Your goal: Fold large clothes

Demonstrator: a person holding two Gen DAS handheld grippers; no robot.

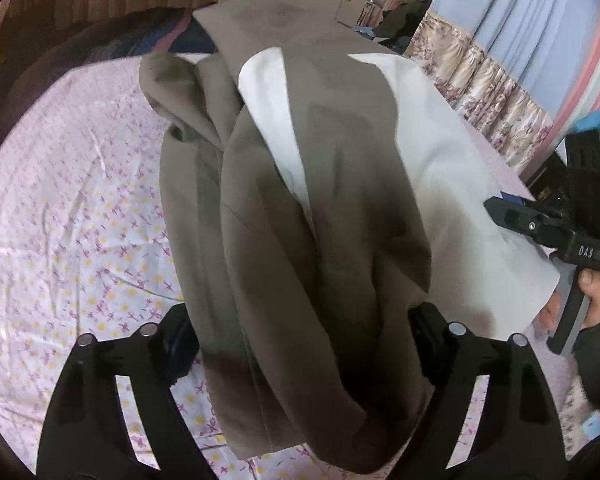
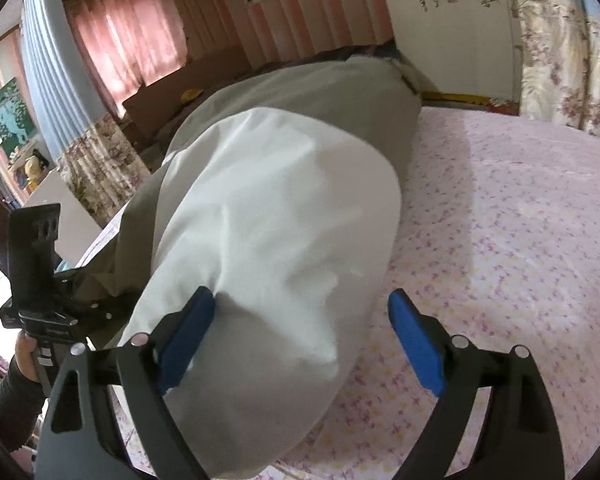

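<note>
Where bedsheet (image 1: 80,208) spreads — garment (image 1: 300,220) between open tongs (image 1: 300,344).

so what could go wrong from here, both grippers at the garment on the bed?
1. Left gripper straddles a thick bunched roll of the olive garment; closing may catch only some layers.
2. Right gripper has only the white lining between open jaws; the shell may slide.
3. The floral bedsheet could get pinched too.

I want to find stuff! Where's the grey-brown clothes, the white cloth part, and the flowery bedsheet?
grey-brown garment (image 1: 300,240), left wrist view, middle folds.
white lining (image 2: 268,220), right wrist view, bulging middle.
flowery bedsheet (image 1: 80,220), left wrist view, bare patch left of the garment.
</note>
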